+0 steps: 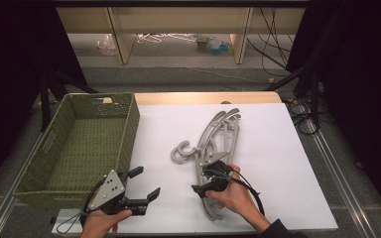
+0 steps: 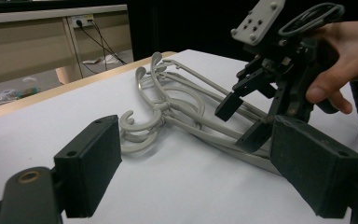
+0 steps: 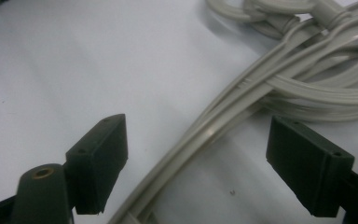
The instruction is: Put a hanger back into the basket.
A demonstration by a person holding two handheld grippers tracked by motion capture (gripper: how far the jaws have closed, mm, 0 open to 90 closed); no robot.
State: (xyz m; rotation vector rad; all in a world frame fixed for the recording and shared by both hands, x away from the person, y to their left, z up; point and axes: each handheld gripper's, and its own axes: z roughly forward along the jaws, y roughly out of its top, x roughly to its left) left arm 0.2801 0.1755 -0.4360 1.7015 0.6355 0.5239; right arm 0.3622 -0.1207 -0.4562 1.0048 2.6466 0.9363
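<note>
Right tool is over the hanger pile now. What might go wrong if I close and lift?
1. The grey hangers lie stacked and interlocked, hooks tangled together, so lifting one arm may drag the whole bunch.
2. The right tool is open with several thin arms between its pads; it may pinch more than one.
3. The green basket sits beyond the left tool, so a swinging bunch could clip it.

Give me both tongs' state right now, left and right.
Left tongs: open, holding nothing, near the green basket.
Right tongs: open, straddling an arm of the grey hangers, pads not pressing on it.
</note>
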